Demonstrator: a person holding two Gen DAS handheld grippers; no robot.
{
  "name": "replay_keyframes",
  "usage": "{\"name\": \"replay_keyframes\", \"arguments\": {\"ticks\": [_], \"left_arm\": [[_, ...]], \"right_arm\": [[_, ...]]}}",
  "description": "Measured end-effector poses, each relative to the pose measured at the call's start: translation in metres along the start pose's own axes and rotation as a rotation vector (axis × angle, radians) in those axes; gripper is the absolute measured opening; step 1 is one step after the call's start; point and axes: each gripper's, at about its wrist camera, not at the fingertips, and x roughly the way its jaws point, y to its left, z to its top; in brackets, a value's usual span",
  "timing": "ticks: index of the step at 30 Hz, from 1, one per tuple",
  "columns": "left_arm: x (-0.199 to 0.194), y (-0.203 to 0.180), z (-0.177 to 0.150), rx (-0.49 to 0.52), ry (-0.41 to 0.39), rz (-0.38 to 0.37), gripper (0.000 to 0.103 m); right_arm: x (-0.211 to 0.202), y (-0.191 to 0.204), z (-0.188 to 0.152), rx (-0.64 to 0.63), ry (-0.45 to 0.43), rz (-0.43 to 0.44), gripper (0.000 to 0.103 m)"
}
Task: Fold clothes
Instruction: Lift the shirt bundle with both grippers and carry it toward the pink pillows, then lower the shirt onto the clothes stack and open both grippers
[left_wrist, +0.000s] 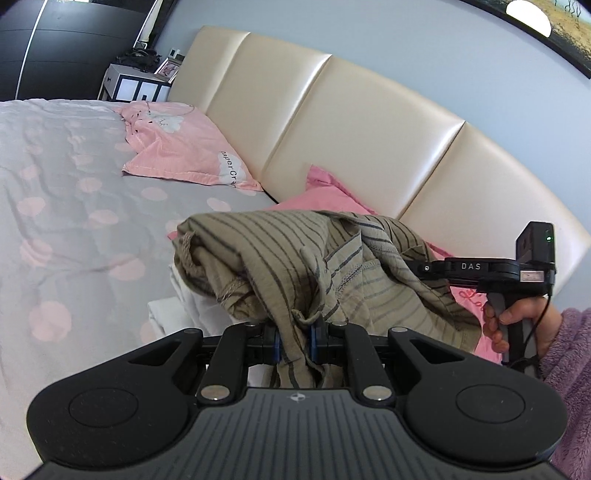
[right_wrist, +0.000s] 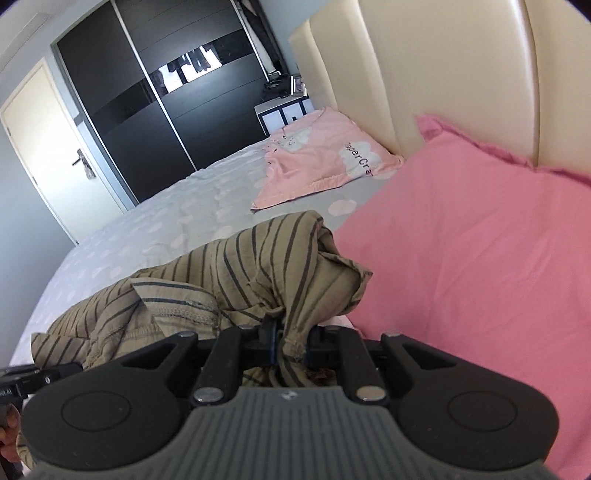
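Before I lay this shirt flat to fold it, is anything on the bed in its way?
Yes. The shirt, held by both grippers, hangs over a bright pink pillow and a white cloth beneath it; farther left the bedspread is bare.

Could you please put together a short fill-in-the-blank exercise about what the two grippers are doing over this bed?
1. Both the left gripper and the right gripper are shut on the same ____ garment.
2. The bedspread is grey with ____ dots.
3. The plain pink pillow leans against the cream ____.
4. The sleeve by the hand holding the right gripper is ____.

Missing words: striped; pink; headboard; purple
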Motion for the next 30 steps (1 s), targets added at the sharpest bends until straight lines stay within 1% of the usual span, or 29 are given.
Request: {"name": "replay_keyframes", "arguments": {"ticks": [3,5,6,7,8,9,10,11,12,14,16,18,19,20,21,22,23,24,25,26,27,28,29,30], "left_arm": [[0.005,0.009,-0.006,-0.015,0.001,-0.009,0.013],[0.003,0.011,-0.008,-0.030,-0.005,-0.029,0.015],[0.002,0.012,-0.009,-0.036,-0.007,-0.041,0.016],[-0.001,0.013,-0.008,-0.038,-0.006,-0.057,0.020],[-0.004,0.014,-0.007,-0.040,-0.005,-0.074,0.023],[-0.008,0.015,-0.005,-0.042,-0.005,-0.090,0.031],[-0.012,0.017,-0.003,-0.048,-0.008,-0.102,0.046],[-0.018,0.020,-0.001,-0.060,-0.026,-0.102,0.052],[-0.026,0.023,0.002,-0.077,-0.053,-0.101,0.055],[-0.036,0.032,0.008,-0.116,-0.092,-0.115,0.056],[-0.038,0.041,0.016,-0.157,-0.106,-0.096,0.057],[-0.028,0.051,0.024,-0.206,-0.077,-0.064,0.057],[-0.022,0.056,0.027,-0.222,-0.069,-0.056,0.056],[-0.017,0.059,0.030,-0.238,-0.061,-0.053,0.056],[-0.011,0.062,0.031,-0.248,-0.057,-0.064,0.055],[-0.006,0.065,0.033,-0.257,-0.052,-0.074,0.049],[-0.004,0.065,0.033,-0.256,-0.052,-0.074,0.044],[-0.003,0.064,0.034,-0.240,-0.056,-0.065,0.034],[-0.003,0.063,0.035,-0.224,-0.060,-0.057,0.025],[-0.003,0.061,0.035,-0.206,-0.066,-0.050,0.023],[-0.006,0.058,0.036,-0.175,-0.082,-0.048,0.015],[-0.011,0.053,0.038,-0.124,-0.105,-0.050,0.011],[-0.015,0.046,0.039,-0.068,-0.128,-0.052,0.010],[-0.019,0.038,0.040,0.013,-0.145,-0.050,0.009]], "right_arm": [[0.011,-0.010,-0.010,0.030,0.001,0.021,0.017],[0.011,-0.014,-0.011,0.044,-0.005,0.025,0.022],[0.011,-0.016,-0.012,0.051,-0.008,0.027,0.025],[0.011,-0.019,-0.013,0.058,-0.011,0.030,0.035],[0.007,-0.020,-0.013,0.071,-0.017,0.035,0.038],[0.001,-0.022,-0.013,0.082,-0.026,0.046,0.038],[-0.001,-0.024,-0.010,0.090,-0.040,0.051,0.040],[-0.004,-0.026,-0.008,0.098,-0.055,0.056,0.043],[-0.007,-0.028,-0.006,0.106,-0.069,0.061,0.046],[-0.011,-0.032,-0.001,0.145,-0.084,0.072,0.056],[-0.011,-0.032,0.005,0.172,-0.098,0.067,0.060],[-0.008,-0.032,0.011,0.196,-0.111,0.044,0.064],[-0.005,-0.032,0.014,0.210,-0.117,0.035,0.066],[-0.002,-0.032,0.017,0.219,-0.121,0.031,0.066],[0.002,-0.031,0.019,0.228,-0.123,0.028,0.066],[0.006,-0.030,0.022,0.229,-0.115,0.028,0.066],[0.010,-0.028,0.022,0.222,-0.111,0.025,0.061],[0.013,-0.026,0.022,0.216,-0.107,0.023,0.054],[0.016,-0.024,0.022,0.208,-0.104,0.022,0.029],[0.014,-0.023,0.022,0.191,-0.125,0.034,0.024],[0.012,-0.021,0.021,0.173,-0.145,0.046,0.023],[0.010,-0.019,0.021,0.155,-0.166,0.059,0.016],[0.006,-0.018,0.020,0.125,-0.198,0.083,0.014],[0.002,-0.016,0.019,0.093,-0.223,0.095,0.014]]}}
